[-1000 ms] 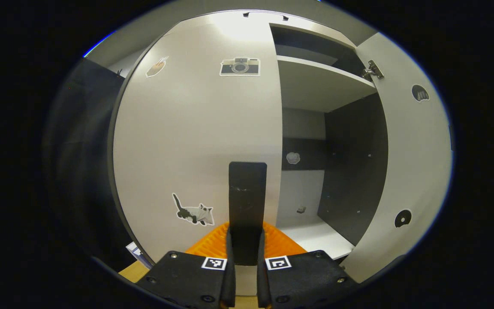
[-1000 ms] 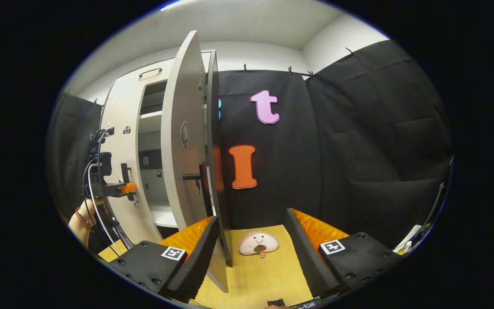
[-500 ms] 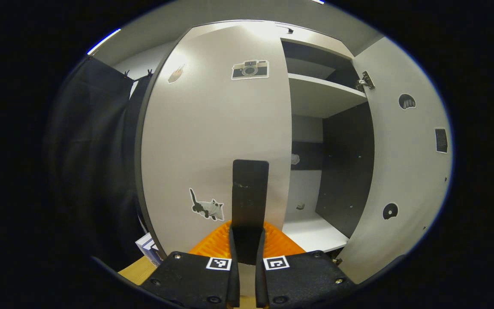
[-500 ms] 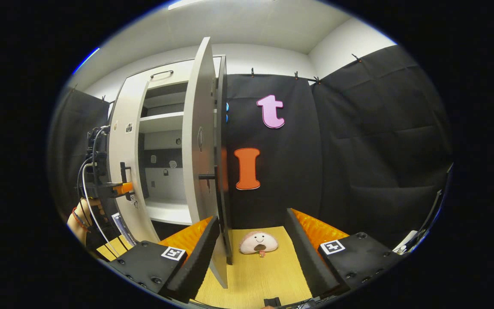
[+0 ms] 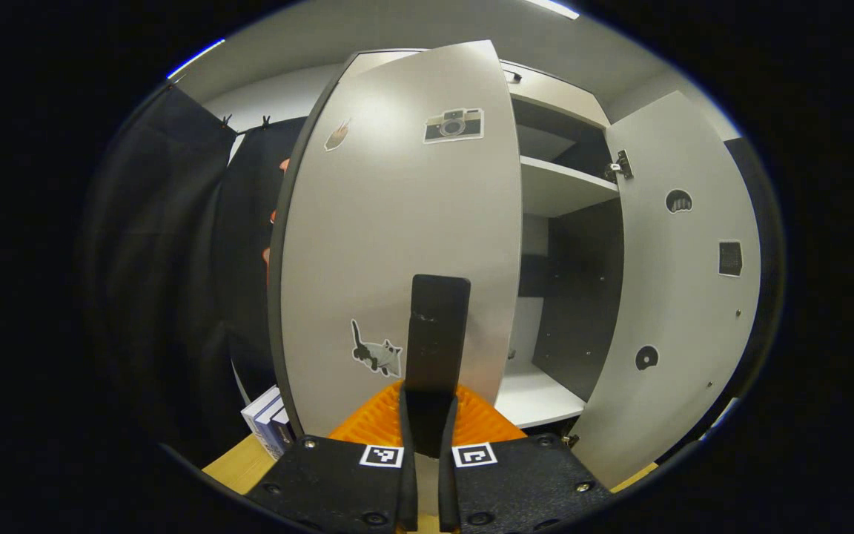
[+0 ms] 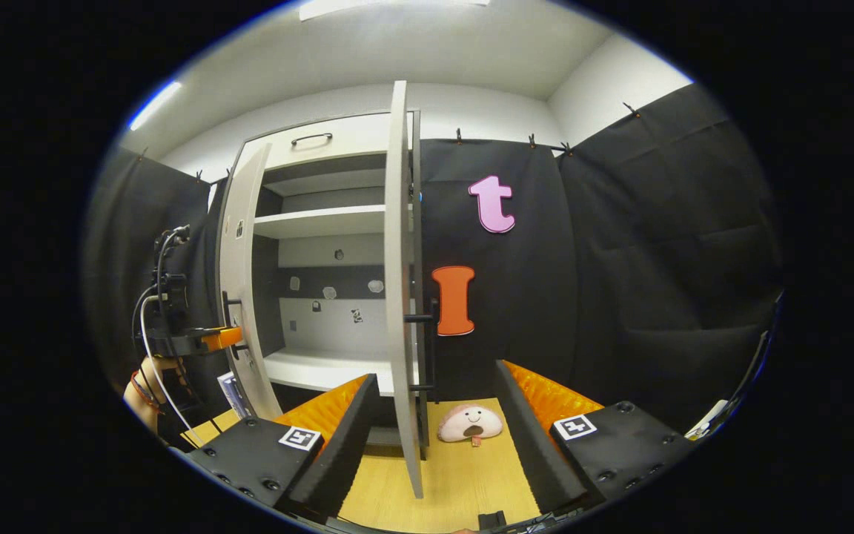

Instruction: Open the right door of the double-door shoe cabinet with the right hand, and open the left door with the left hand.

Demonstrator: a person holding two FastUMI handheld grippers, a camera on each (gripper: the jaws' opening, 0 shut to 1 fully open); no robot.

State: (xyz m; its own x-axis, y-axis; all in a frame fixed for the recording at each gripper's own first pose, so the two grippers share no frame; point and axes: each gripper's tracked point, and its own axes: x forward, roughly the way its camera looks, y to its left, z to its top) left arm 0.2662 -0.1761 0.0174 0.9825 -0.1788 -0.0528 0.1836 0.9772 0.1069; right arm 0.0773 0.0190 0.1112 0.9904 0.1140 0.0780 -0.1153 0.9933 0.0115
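The white shoe cabinet (image 6: pixel 323 222) stands with both doors swung out. In the left gripper view, the left door (image 5: pixel 397 237), with camera and cat stickers, is partly open. My left gripper (image 5: pixel 428 402) is shut on its black vertical handle (image 5: pixel 438 326). The right door (image 5: pixel 683 282) hangs wide open beside the bare shelves. In the right gripper view, the right door (image 6: pixel 399 297) is seen edge-on, its black handle (image 6: pixel 431 345) free. My right gripper (image 6: pixel 438 437) is open, its fingers (image 6: pixel 353 434) wide apart on either side of the door's lower edge, not touching. The left gripper (image 6: pixel 223 339) sits at the left door (image 6: pixel 242 282), held by a hand (image 6: pixel 141 378).
A pink plush toy (image 6: pixel 470 423) lies on the wooden table (image 6: pixel 457 482) just right of the open right door. Books (image 5: pixel 267 426) stand by the cabinet's left foot. Black cloth walls close in on both sides.
The left door has swung further out with my left gripper on its handle. The right door has turned edge-on in the right gripper view, and more of the shelves shows.
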